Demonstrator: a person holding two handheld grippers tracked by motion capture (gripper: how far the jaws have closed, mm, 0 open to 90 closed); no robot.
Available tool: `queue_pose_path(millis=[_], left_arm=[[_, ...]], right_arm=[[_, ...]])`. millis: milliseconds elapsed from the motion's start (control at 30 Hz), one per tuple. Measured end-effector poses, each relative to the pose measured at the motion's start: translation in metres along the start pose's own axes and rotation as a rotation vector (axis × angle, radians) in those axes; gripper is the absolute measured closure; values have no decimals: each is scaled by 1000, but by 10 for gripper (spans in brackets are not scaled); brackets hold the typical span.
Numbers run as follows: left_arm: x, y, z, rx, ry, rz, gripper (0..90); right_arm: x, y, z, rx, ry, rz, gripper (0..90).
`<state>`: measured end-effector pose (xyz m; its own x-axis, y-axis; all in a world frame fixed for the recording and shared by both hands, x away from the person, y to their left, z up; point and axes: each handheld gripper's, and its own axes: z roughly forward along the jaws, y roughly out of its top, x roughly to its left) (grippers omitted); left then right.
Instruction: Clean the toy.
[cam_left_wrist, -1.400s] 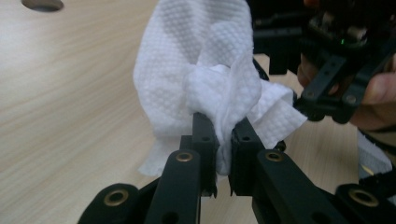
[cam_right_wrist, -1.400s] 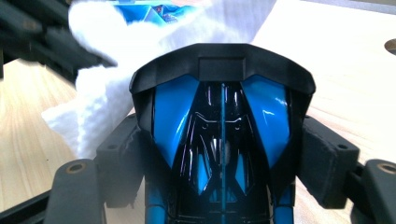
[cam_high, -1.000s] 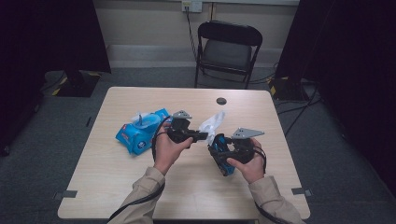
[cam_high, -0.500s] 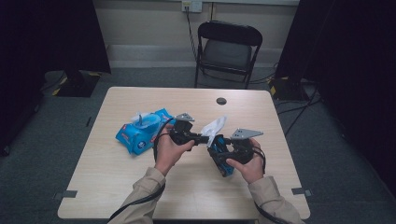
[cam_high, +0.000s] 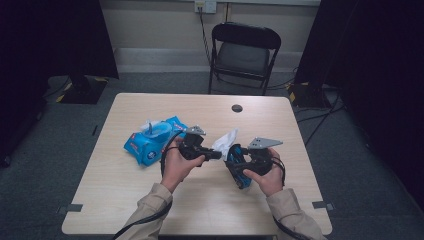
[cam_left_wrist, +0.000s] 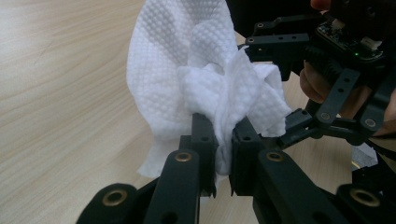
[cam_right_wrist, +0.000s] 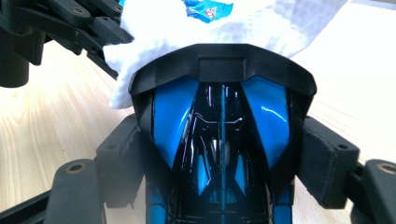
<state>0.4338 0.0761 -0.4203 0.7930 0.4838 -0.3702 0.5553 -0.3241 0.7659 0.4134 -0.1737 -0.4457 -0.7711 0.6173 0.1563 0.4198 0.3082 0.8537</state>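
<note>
Left hand-held gripper (cam_left_wrist: 223, 154), clamped on white wipe (cam_left_wrist: 205, 79), has closed onto blue toy car (cam_right_wrist: 219, 140) clamped in right hand-held gripper (cam_high: 239, 165); wiping likely starting.

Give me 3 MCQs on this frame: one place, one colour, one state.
1. Where does the wipes pack lie?
A. on the chair
B. on the table, left of the left gripper
C. on the floor

2. What colour is the toy car?
A. red
B. yellow
C. blue and black

3. What does the left gripper hold?
A. a white wipe
B. nothing
C. a cable

B: the wipes pack lies on the table, beside the left gripper.
C: the toy car sits in the right gripper.
A: the jaws pinch the wipe.
</note>
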Motion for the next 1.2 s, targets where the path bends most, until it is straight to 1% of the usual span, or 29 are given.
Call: queue_pose_path(millis=[67, 100, 167, 233, 433, 800, 867, 900, 933, 1000, 1033, 1200], left_arm=[[0, -1, -1, 3, 2, 5, 830], [1, -1, -1, 5, -2, 2, 830], [1, -3, -1, 14, -6, 10, 830], [1, -5, 1, 21, -12, 10, 830], [2, -12, 6, 35, -44, 7, 830], [0, -17, 12, 47, -51, 15, 829], [0, -18, 15, 73, -44, 27, 829], [0, -19, 16, 72, -43, 25, 829], [-1, -20, 18, 67, -60, 15, 829], [-2, -21, 21, 64, -66, 19, 828], [-2, -21, 23, 61, -69, 11, 828], [-4, -24, 29, 71, -67, 18, 828]], right_arm=[[-2, 0, -1, -4, -4, 5, 255], [-3, -1, -2, -9, -4, 12, 255], [-4, -1, -3, -13, -6, 18, 255], [-5, -1, -4, -17, -7, 21, 255], [-4, 1, -4, -23, -5, 20, 255], [-2, 1, -3, -21, 2, 19, 255], [-1, 1, -2, -22, 3, 18, 255], [-1, 2, -2, -25, 4, 21, 255], [-1, 3, -3, -34, 12, 25, 255], [0, 3, -3, -36, 9, 25, 255], [0, 4, -4, -33, 8, 20, 255], [0, 3, -3, -35, 10, 27, 255]])
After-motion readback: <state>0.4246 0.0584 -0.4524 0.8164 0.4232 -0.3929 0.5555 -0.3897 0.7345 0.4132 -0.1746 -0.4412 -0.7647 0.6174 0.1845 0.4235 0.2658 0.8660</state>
